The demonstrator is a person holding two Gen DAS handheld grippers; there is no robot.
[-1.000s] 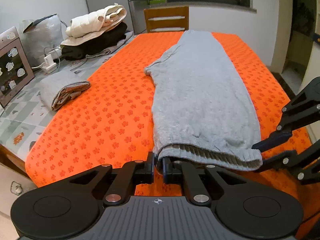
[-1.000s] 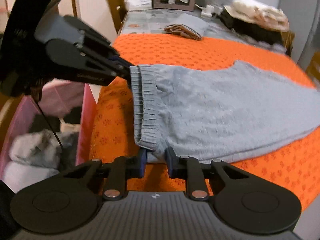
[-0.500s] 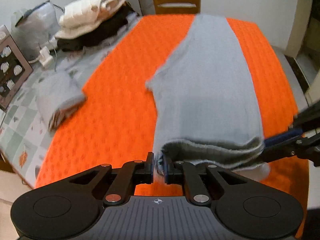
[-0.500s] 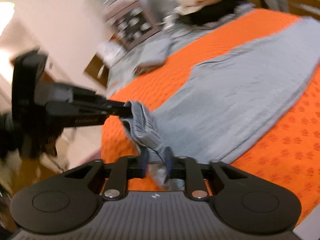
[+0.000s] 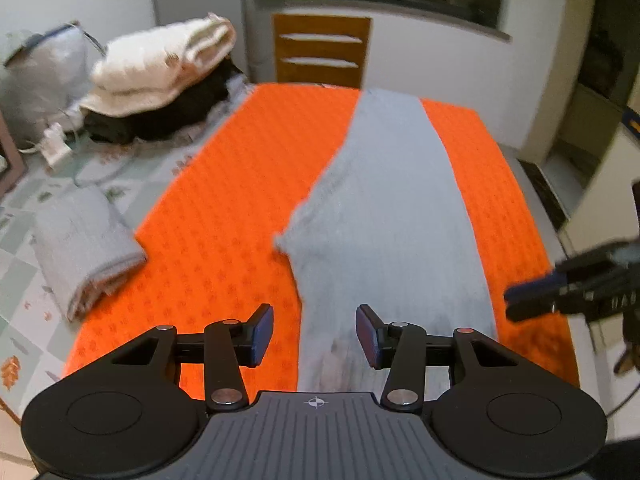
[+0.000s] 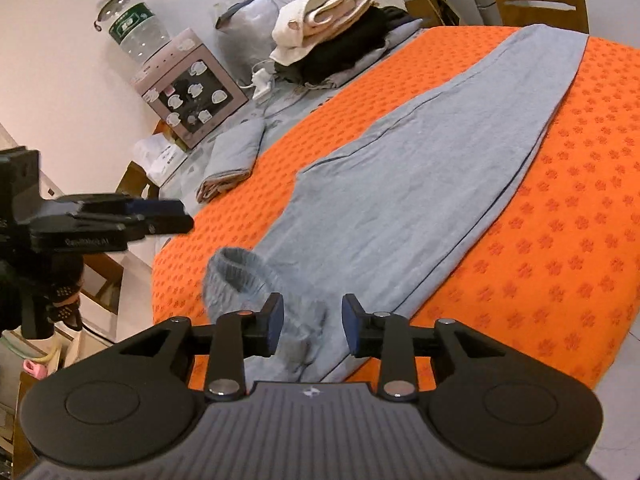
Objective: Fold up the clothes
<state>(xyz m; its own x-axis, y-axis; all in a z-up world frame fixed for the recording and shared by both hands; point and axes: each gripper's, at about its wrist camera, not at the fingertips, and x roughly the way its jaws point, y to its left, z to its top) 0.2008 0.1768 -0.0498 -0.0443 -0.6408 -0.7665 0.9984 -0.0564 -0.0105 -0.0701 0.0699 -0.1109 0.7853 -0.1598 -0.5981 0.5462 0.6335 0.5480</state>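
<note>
**Both tools let go of the grey pants**

The left tool (image 5: 315,334) is opening. Its blue pads (image 5: 262,334) stand apart, and the pants (image 5: 384,216) lie under the gap, but nothing presses on them. The right tool (image 6: 312,330) is opening too. The bunched waist (image 6: 244,280) sits just in front of its pads and partly between them, loose and not held.

The pants lie long on the orange mat (image 5: 224,216), waist at the near edge, legs running to the far end. The two legs look stacked one on the other. The waist is rumpled and curls up at the near edge of the table (image 5: 24,264).

What could go wrong:
- The waist sits right at the near edge. If it hangs too far over, it could slip down and pull the pants with it.
- A pad could catch the loose waist and drag it, and the stacked legs would slide apart.
- If the bump in the waist is not made flat, the next fold may turn out lumpy and crooked.

Farther left, off the mat, lies a folded grey cloth (image 5: 84,248). Far left sits a pile of clothes (image 5: 160,76), and a chair (image 5: 322,50) stands at the far end.
</note>
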